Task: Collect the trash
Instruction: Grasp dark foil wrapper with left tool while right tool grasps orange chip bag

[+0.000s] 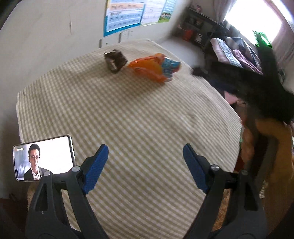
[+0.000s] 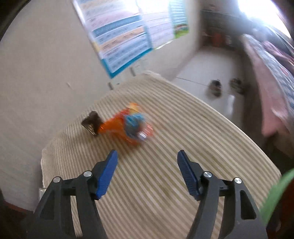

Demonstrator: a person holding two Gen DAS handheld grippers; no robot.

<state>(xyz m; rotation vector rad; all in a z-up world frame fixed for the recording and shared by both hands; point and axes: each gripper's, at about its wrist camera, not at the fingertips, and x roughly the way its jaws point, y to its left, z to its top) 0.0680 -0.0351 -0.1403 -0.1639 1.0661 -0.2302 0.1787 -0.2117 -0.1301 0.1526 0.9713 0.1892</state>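
An orange and blue snack wrapper [image 1: 154,67] lies at the far side of a table covered with a checked cloth [image 1: 128,119]. A small dark brown wrapper [image 1: 114,61] lies just left of it. My left gripper [image 1: 145,152] is open and empty, low over the near part of the table. In the right wrist view the orange wrapper [image 2: 130,126] and dark wrapper [image 2: 91,123] are blurred. My right gripper [image 2: 147,156] is open and empty, a short way in front of the orange wrapper.
A phone [image 1: 44,158] playing a video stands at the table's near left corner. A dark blurred shape [image 1: 257,86] crosses the right side. A green rim [image 2: 275,193] shows at the lower right. Posters [image 1: 136,14] hang on the wall. Shoes [image 2: 215,88] lie on the floor.
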